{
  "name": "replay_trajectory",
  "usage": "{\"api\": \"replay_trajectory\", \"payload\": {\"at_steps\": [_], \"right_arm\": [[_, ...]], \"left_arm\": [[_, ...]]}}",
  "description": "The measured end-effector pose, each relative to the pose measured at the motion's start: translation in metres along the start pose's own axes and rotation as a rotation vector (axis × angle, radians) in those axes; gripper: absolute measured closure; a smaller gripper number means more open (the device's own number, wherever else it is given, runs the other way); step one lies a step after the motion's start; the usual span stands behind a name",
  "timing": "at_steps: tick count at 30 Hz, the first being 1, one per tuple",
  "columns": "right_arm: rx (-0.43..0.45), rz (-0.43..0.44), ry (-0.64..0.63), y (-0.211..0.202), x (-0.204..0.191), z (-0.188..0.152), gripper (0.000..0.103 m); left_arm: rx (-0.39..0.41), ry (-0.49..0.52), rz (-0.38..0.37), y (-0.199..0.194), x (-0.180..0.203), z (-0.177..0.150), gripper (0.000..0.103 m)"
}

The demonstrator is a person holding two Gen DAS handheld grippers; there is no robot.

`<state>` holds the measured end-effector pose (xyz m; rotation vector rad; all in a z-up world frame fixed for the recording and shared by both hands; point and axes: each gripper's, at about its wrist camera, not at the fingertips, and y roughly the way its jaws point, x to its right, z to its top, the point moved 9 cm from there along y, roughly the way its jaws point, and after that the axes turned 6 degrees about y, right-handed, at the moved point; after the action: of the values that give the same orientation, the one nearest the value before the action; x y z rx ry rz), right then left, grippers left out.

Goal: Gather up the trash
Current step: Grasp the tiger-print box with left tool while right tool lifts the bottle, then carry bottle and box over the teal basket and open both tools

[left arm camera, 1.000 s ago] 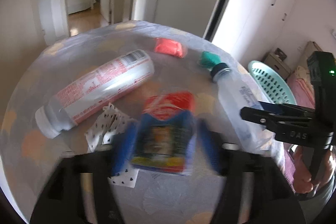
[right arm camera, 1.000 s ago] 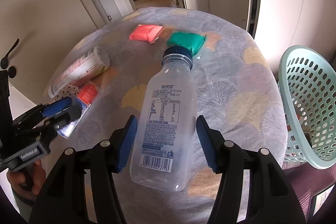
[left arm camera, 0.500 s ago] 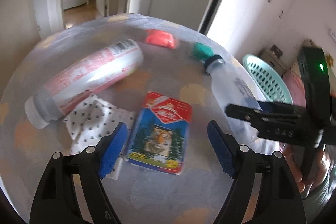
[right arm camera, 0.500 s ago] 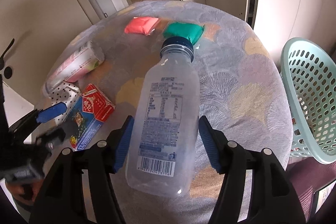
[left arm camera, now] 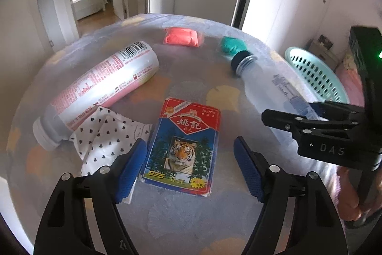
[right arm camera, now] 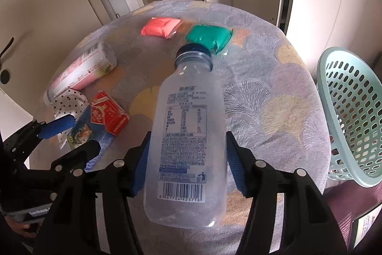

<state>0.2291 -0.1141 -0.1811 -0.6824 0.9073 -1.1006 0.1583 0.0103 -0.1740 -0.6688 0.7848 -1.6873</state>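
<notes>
Frosted plastic bottle (right arm camera: 185, 135), squarish, ribbed-capped

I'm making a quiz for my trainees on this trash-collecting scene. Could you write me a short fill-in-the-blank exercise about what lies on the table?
1. The clear plastic bottle between the right gripper's jaws has a dark ____ cap.
2. The blue card box between the left gripper's jaws shows a ____.
3. The pale green perforated basket stands ____ the table.
4. The white can lies on its ____.

Missing words: blue; tiger; beside; side
</notes>
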Motion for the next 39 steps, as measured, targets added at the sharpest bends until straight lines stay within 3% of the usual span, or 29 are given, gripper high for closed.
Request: {"api": "replay_trajectory", "payload": {"at_steps": [7,12,14,16,21,23,24,25,31,39], "right_arm": [[0.010,0.013,0.000,-0.005,0.001,0.000,0.048],[0.017,0.023,-0.003,-0.007,0.002,-0.001,0.048],[0.018,0.029,0.003,-0.008,0.003,-0.002,0.048],[0.019,0.030,0.003,-0.009,0.003,-0.002,0.048],[0.031,0.031,0.000,-0.012,0.004,-0.003,0.048],[0.047,0.040,-0.002,-0.019,0.003,-0.003,0.049],[0.057,0.047,-0.007,-0.023,0.002,-0.002,0.049],[0.068,0.051,-0.011,-0.027,0.001,-0.001,0.049],[0.135,0.072,-0.007,-0.056,0.002,0.008,0.051],[0.246,0.056,0.032,-0.102,0.032,0.027,0.051]], "left_arm": [[-0.007,-0.030,0.004,0.006,-0.009,-0.003,0.029],[-0.008,-0.084,-0.091,0.007,-0.006,-0.007,0.030],[-0.014,-0.083,-0.075,0.008,-0.007,-0.009,0.035],[-0.015,-0.091,-0.079,0.009,-0.008,-0.009,0.047],[0.001,-0.077,-0.047,0.005,-0.007,-0.007,0.049],[0.045,-0.063,-0.056,-0.005,-0.001,0.001,0.049],[0.058,-0.057,-0.060,-0.009,0.002,0.005,0.062],[0.067,-0.046,-0.076,-0.013,0.007,0.009,0.086],[0.097,-0.032,-0.119,-0.021,0.030,0.029,0.088],[0.161,0.006,-0.192,-0.034,0.062,0.061,0.088]]}}
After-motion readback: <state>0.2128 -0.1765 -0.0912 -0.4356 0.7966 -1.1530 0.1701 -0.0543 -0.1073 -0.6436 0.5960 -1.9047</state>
